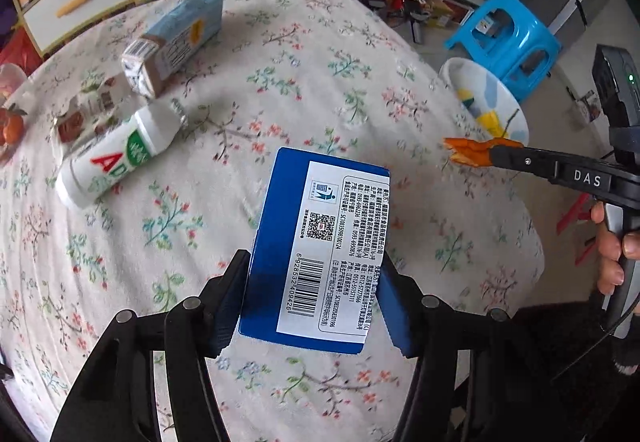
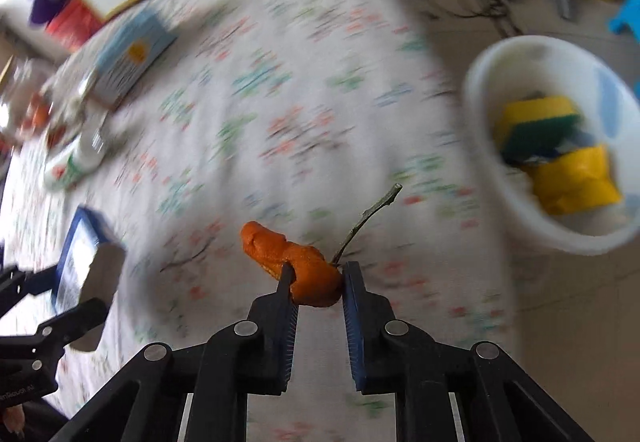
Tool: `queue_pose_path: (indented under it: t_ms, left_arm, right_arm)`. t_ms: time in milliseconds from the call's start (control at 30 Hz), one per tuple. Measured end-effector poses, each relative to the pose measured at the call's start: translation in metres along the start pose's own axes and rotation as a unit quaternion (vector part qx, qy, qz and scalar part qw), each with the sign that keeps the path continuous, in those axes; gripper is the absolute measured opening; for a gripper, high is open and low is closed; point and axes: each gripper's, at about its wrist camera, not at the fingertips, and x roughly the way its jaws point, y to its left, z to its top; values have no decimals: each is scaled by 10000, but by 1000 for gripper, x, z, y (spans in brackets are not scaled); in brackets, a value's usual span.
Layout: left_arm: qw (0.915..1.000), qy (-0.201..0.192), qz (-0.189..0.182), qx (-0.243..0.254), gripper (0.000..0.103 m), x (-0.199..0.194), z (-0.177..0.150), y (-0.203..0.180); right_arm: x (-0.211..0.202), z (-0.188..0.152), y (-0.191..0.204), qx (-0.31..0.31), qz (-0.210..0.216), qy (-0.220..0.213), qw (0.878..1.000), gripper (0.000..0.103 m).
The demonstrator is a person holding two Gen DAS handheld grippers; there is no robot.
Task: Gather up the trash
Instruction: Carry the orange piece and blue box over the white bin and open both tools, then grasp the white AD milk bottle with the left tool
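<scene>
My left gripper is shut on a blue box with a white barcode label and holds it above the flowered tablecloth. My right gripper is shut on an orange peel with a thin stem, held above the table near its right edge; it also shows in the left wrist view. A white bin with yellow and green trash inside stands beside the table on the right, and shows in the left wrist view. The right wrist view is motion-blurred.
On the table's left lie a white bottle with red letters, a light blue carton and a clear wrapper. A blue stool stands on the floor beyond the bin. Drawers line the back wall.
</scene>
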Motion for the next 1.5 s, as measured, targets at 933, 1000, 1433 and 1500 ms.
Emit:
queue_pose_path:
  t_ms: [933, 1000, 1433, 1500]
  left_arm:
    - [9964, -179, -661, 503, 63, 93, 157, -192]
    - [9952, -285, -817, 447, 64, 96, 164, -198]
    - [9962, -705, -511, 91, 95, 68, 153, -156]
    - [9964, -719, -447, 69, 97, 60, 143, -141]
  right_arm:
    - [-77, 17, -198, 2079, -734, -851, 9717, 57]
    - [-80, 13, -205, 2128, -727, -859, 9706, 58]
    - [-85, 12, -209, 2197, -783, -893, 9683, 71]
    - [-83, 17, -199, 2096, -778, -883, 9707, 72]
